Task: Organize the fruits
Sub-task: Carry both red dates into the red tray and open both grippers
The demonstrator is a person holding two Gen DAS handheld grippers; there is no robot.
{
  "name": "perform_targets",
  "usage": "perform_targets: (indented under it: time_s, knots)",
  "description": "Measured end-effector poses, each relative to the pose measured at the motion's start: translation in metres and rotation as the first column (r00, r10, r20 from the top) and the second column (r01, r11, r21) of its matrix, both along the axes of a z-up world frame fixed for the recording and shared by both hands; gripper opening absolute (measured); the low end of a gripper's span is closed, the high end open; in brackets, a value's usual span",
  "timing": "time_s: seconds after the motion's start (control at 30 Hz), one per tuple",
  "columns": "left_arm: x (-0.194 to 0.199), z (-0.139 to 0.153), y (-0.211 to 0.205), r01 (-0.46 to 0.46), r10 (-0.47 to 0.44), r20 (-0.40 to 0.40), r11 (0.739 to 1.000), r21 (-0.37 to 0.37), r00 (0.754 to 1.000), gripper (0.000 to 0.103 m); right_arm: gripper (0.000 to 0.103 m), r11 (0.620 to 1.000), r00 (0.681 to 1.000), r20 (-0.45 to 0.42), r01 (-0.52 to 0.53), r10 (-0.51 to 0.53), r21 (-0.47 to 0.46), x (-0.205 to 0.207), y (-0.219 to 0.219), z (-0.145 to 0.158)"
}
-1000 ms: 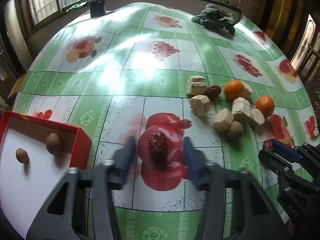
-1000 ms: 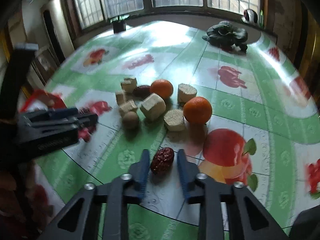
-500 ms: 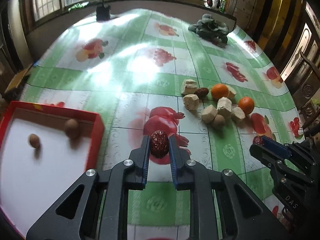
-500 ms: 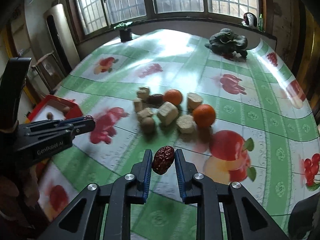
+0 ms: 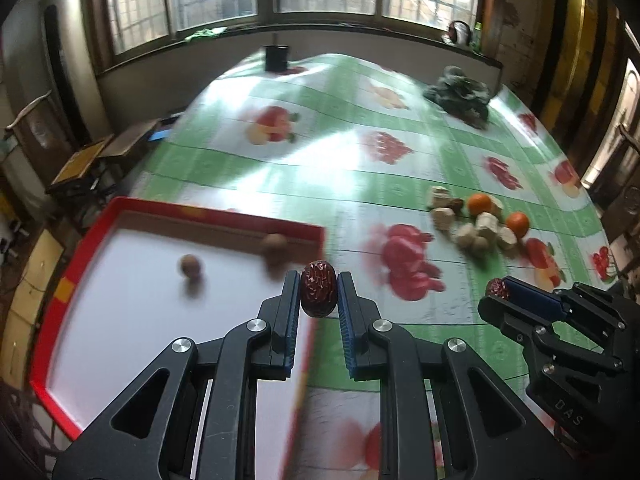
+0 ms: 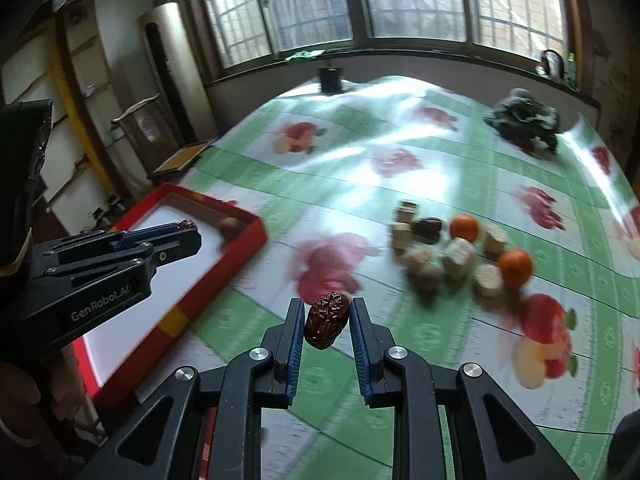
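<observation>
My left gripper is shut on a wrinkled red date, held in the air over the right edge of the red tray. The tray's white floor carries two brown round fruits. My right gripper is shut on a second red date, lifted above the fruit-print tablecloth. In the right wrist view the left gripper hangs over the red tray; in the left wrist view the right gripper shows at lower right.
A cluster lies on the cloth to the right: two oranges, several pale chunks, a dark date and a brown round fruit. A dark cloth heap and a black cup sit at the far edge.
Left gripper closed on the date that lay on the cloth, lifted it and carried it left to the tray's edge. The right gripper rose with its date and followed toward the tray.
</observation>
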State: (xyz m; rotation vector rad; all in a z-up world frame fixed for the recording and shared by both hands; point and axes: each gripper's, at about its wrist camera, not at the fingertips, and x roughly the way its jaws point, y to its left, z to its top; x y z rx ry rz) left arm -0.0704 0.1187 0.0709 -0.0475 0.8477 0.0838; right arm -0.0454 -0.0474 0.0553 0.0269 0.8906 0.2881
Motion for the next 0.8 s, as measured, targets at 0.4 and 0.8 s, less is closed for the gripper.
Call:
perform_targets:
  time_s: [0.4, 0.8]
  knots:
    - [-0.015, -0.013, 0.061, -0.133, 0.133, -0.005, 0.99, 0.036, 0.991, 0.017, 0.022, 0.989, 0.989, -0.013, -0.15, 0.15, 0.005, 0.015, 0.075, -0.004]
    - [-0.005, -0.037, 0.089, -0.18, 0.182, -0.059, 0.983, 0.032, 0.982, 0.017, 0.022, 0.973, 0.972, -0.037, -0.231, 0.231, -0.015, 0.046, 0.124, -0.017]
